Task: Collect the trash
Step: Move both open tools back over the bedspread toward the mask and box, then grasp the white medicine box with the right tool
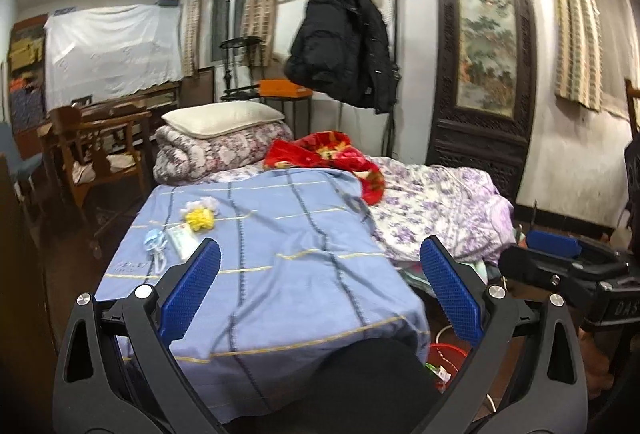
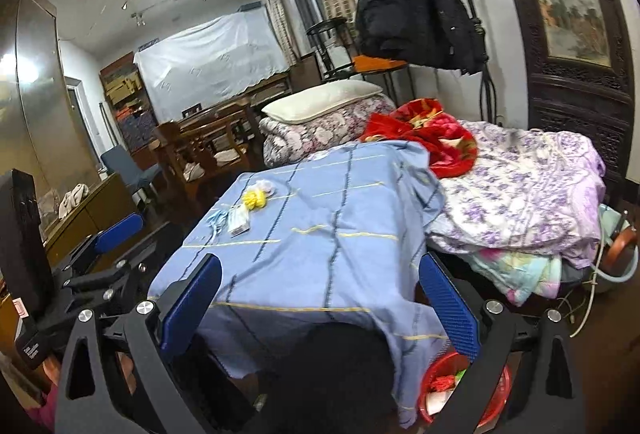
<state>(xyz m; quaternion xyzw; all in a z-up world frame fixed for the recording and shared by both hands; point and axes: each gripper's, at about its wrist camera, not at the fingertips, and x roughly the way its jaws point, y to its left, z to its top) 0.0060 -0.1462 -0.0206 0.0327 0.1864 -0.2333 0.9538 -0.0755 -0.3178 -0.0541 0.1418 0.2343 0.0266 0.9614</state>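
Covering the near half of the bed, one blue checked sheet (image 1: pixel 280 254) carries four small pieces of trash near its left edge: one white crumpled tissue (image 1: pixel 202 203), one yellow paper ball (image 1: pixel 199 219), one flat packet (image 1: pixel 182 239) whose print is too small to read, and one light blue face mask (image 1: pixel 154 242). One red bin (image 2: pixel 466 390) stands under the near right corner. Both the left gripper (image 1: pixel 320 268) and the right gripper (image 2: pixel 320 274) are spread wide, holding nothing.
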